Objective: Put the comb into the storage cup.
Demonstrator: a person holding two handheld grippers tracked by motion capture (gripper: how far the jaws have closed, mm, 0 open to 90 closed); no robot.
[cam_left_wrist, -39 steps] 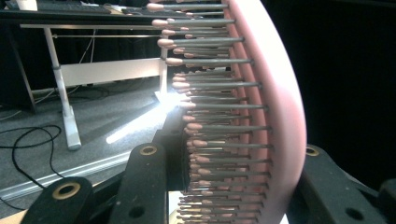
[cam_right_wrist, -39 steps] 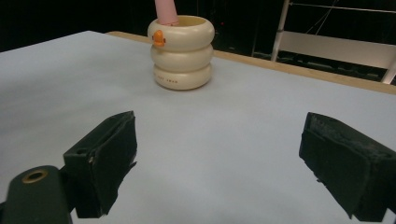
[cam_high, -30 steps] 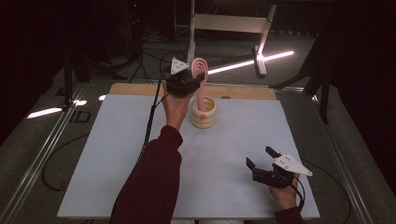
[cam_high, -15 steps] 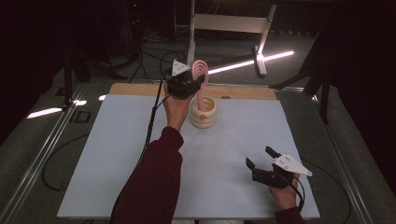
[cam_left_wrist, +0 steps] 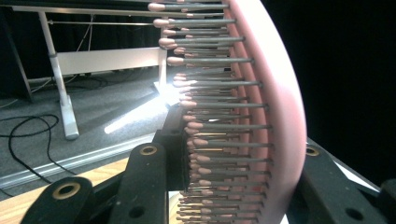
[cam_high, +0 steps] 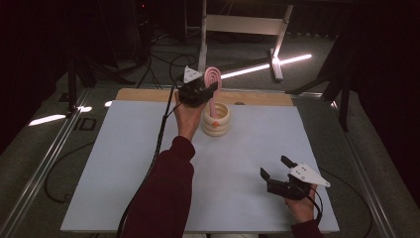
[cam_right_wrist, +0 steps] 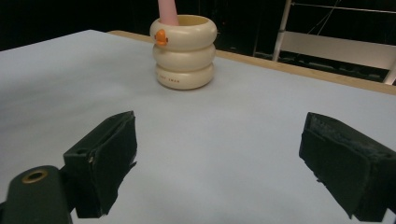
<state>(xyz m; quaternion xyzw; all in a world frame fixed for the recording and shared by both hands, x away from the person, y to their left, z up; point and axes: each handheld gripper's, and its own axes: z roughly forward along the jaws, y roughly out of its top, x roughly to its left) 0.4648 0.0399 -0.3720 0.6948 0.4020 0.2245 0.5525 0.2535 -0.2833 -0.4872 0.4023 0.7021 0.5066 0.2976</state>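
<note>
A: Little is changed since the earlier frames: the pink hairbrush [cam_high: 213,79] is kept upright over the cream ringed holder [cam_high: 216,119], perhaps a shade lower, and the right claw [cam_high: 275,169] is left where it was.

B: How is the brush held?

A: It is clamped by its head in the left claw [cam_high: 200,90], one jaw against the smooth back and the other among the bristles [cam_left_wrist: 219,121]. The head is thus kept just above the claw, while the handle is hung straight below it, so that it can be guided into the holder's mouth.

B: Is the handle inside already?

A: Its lower end is seen within the rim from the right gripper view, where the holder [cam_right_wrist: 183,51] stands well ahead of that claw. Whether the bottom is touched cannot be told.

B: And the right claw?

A: It is spread wide and nothing is held between its pads [cam_right_wrist: 105,158]. It is rested low on the desk [cam_high: 124,163], near its own edge and well apart from the holder, presumably so that the left arm's path is not crossed.

B: What is judged to remain?

A: The brush is likely to be lowered until it stands by itself, and only then is the grip to be let go; a tilted release could tip the holder.
</note>
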